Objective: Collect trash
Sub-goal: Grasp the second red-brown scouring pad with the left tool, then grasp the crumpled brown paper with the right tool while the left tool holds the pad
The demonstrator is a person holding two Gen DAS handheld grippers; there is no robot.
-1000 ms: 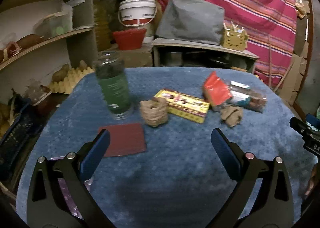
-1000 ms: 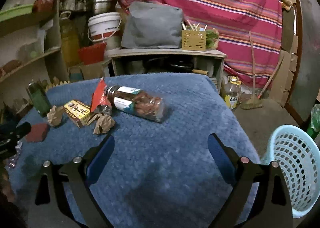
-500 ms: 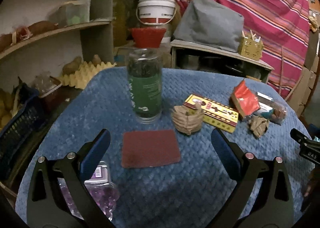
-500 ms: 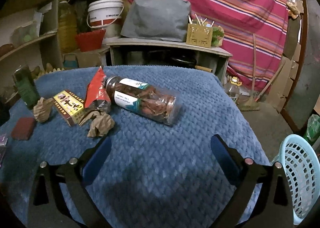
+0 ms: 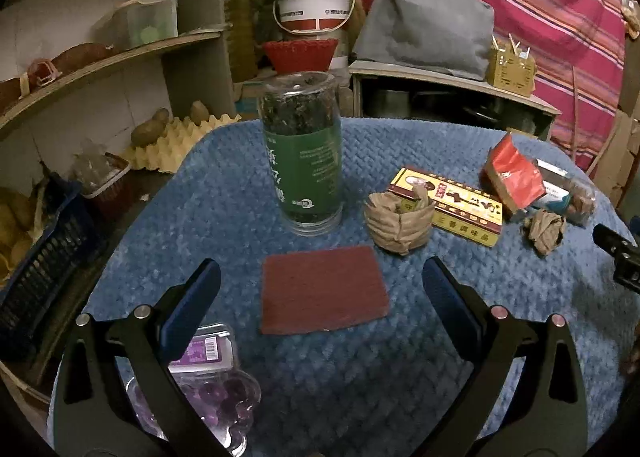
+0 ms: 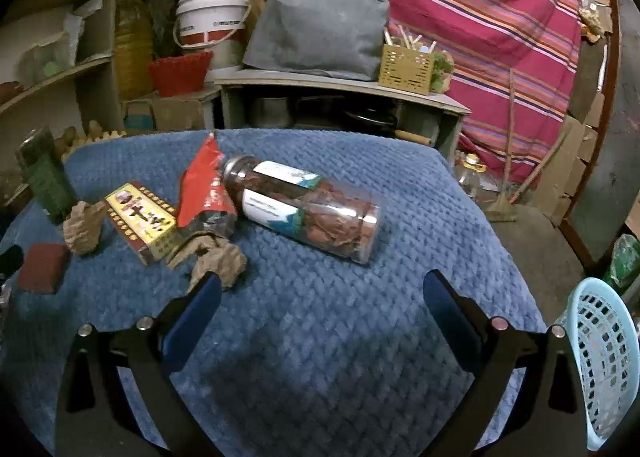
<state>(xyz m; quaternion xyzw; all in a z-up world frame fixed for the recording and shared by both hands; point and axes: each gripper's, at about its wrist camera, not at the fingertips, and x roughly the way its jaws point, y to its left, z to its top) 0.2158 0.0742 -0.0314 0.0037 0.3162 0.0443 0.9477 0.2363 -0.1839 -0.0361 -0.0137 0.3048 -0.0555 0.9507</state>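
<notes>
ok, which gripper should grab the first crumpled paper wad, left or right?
Probably right. The right gripper is open with a crumpled paper wad just off its left fingertip, and the blue basket is on its side. The left gripper faces the red pad instead.

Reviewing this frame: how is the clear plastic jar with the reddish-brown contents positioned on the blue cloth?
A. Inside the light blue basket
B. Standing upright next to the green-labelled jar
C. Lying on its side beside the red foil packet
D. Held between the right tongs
C: the clear plastic jar with reddish-brown contents lies on its side on the blue cloth, its cap end against the red foil packet, untouched by the open right tongs.
</notes>
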